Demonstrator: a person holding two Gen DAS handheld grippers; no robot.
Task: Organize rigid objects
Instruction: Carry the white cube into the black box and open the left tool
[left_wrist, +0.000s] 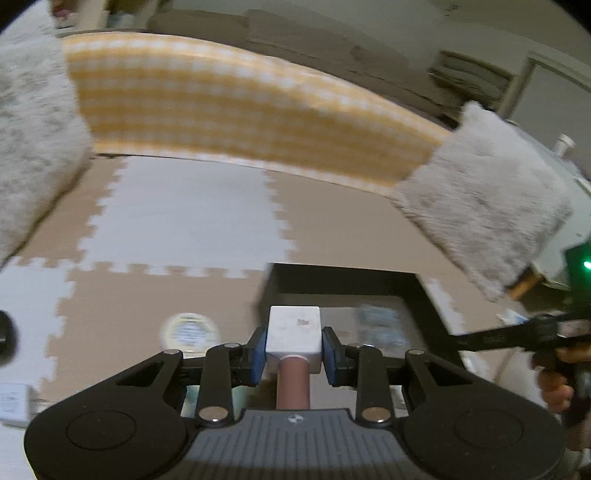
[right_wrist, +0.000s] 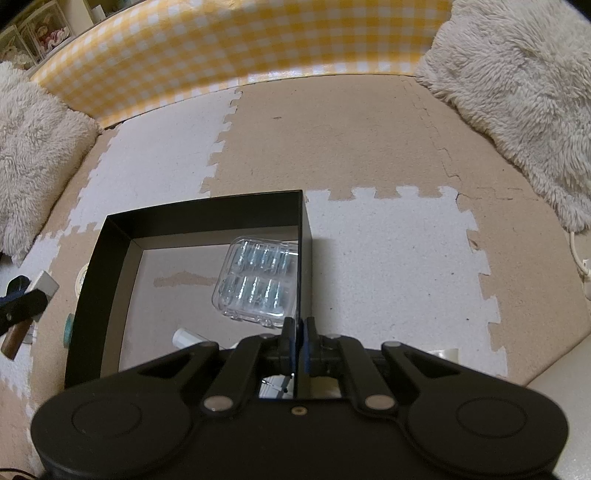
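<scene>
A small mallet (left_wrist: 294, 334) with a white block head and a brown handle sits clamped between the blue pads of the left hand-held gripper (left_wrist: 294, 345), which holds it in the air over the floor just outside the black box (right_wrist: 110, 258), near its left wall. The wrist view of it is blurred. The black box, an open shallow tray with a grey bottom, stands on a floor of interlocking beige and white foam mats (right_wrist: 388, 258). Inside the box, against its right wall, lies a clear plastic case (right_wrist: 256, 282) with rows of pale blue pieces; a white tube (right_wrist: 186, 336) lies at the box's near edge, partly hidden. The right hand-held gripper (right_wrist: 298, 347) hovers over the box's near right corner with its jaws pressed together and nothing between them. A round white-lidded item (left_wrist: 189, 330) rests on the mat to the left of the box. Beyond the box runs a yellow-and-white checked barrier (right_wrist: 221, 51), flanked left and right by fluffy white cushions (right_wrist: 517, 92). A hand (left_wrist: 554, 387) grips the right tool's handle to the right of the box.
</scene>
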